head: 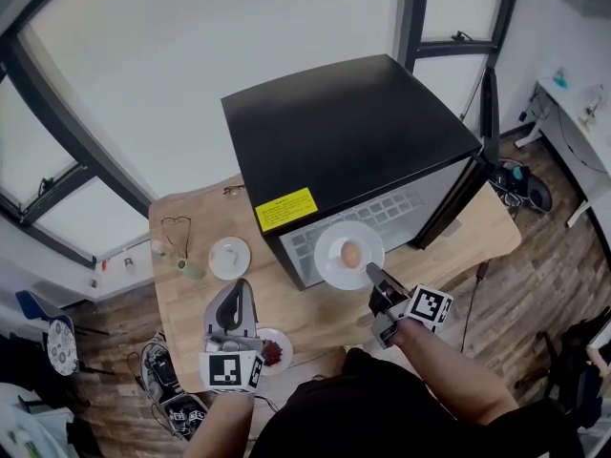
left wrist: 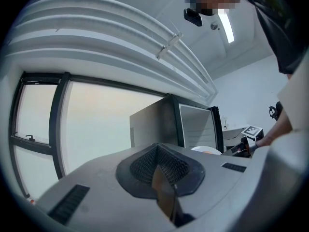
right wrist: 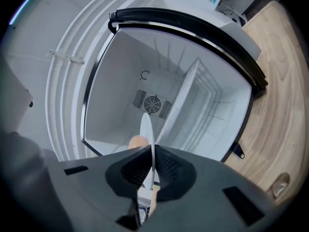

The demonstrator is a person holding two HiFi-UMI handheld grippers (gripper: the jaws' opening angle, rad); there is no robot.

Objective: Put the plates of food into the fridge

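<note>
My right tongs [head: 372, 275] clench only the plate's [head: 329, 258] rim before the open fridge [head: 353, 122] (left tongs [head: 239, 287] closed, empty); one tilt and the egg [head: 351, 254] may roll off.

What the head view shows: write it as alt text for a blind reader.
The right claw holds a white plate with an egg at the open black fridge on a wooden table. The left claw is at the table's near edge, beside a plate of red food.
</note>
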